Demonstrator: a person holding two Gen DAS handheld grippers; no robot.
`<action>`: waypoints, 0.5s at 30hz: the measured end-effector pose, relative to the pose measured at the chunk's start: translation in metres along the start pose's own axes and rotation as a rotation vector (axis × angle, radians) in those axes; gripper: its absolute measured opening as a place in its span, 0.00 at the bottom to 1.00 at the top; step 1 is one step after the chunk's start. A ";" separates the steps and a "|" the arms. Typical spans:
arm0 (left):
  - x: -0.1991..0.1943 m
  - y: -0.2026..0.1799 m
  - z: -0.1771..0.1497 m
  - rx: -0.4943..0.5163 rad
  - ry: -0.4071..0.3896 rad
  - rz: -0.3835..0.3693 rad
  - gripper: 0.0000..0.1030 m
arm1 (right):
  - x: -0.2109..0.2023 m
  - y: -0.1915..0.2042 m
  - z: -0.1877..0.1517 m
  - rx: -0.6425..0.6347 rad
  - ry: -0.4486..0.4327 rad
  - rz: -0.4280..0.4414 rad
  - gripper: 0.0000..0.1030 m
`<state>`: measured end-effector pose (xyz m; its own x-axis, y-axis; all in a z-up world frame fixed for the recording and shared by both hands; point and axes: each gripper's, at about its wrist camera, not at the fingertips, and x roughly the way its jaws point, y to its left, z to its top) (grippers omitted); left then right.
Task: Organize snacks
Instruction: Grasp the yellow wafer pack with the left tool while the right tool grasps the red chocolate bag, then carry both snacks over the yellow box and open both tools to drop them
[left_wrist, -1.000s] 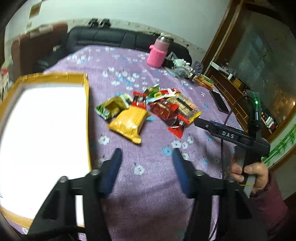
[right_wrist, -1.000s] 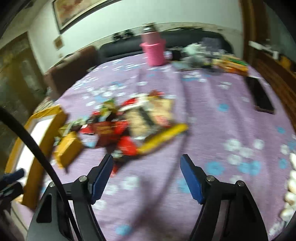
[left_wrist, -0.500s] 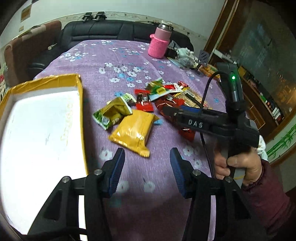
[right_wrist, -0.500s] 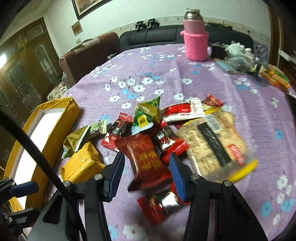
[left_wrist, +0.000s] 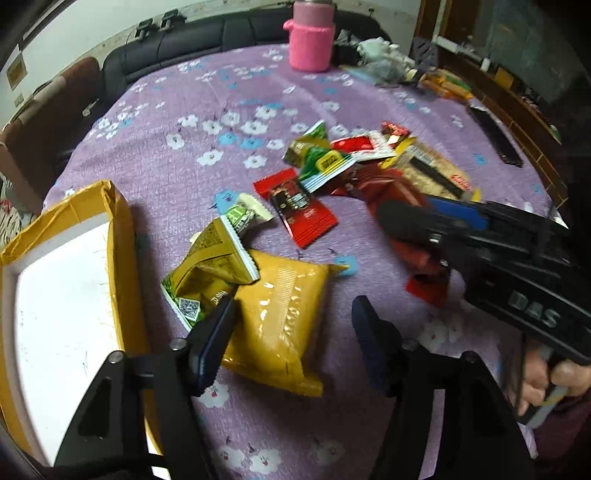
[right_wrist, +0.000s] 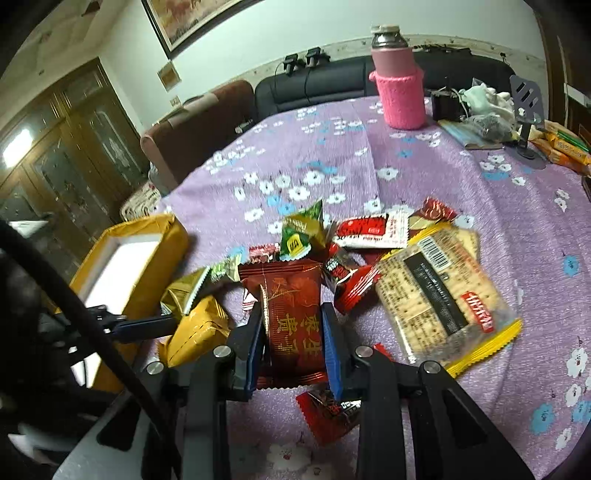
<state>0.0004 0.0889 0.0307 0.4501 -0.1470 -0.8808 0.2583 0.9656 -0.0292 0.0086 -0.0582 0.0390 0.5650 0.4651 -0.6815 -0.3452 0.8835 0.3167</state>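
Purple floral cloth covers the table (right_wrist: 443, 177), which fills most of both views. At the left edge of the left wrist view sits the yellow-taped box (left_wrist: 118, 236) with its white interior, also seen at middle left in the right wrist view. The snack pile (right_wrist: 369, 258) lies at centre frame, the clear cracker pack (right_wrist: 439, 295) being its biggest piece, on the right. A yellow packet (left_wrist: 280, 325) lies low in the centre of the left wrist view, just beside the box, with a green-gold packet (left_wrist: 207, 273) overlapping its upper left corner. The left gripper (left_wrist: 291, 328) hangs over it with its 2 fingers spread apart — not touching. The right gripper (right_wrist: 293, 343) is clamped on the dark red packet (right_wrist: 291, 314) — low centre of its view. A pink-sleeved bottle (right_wrist: 399, 81) stands at the top.
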 end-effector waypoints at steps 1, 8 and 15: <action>0.002 0.001 0.001 -0.004 0.008 0.001 0.69 | 0.000 -0.001 0.000 0.005 0.002 0.004 0.27; 0.021 -0.004 0.002 0.011 0.063 0.037 0.74 | -0.001 -0.004 0.000 0.028 0.011 0.011 0.27; 0.007 0.003 -0.004 -0.056 -0.016 0.028 0.46 | -0.004 -0.006 -0.001 0.039 -0.003 0.014 0.27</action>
<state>0.0011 0.0913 0.0229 0.4704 -0.1225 -0.8739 0.1970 0.9799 -0.0313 0.0077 -0.0657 0.0395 0.5625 0.4779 -0.6747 -0.3238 0.8782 0.3521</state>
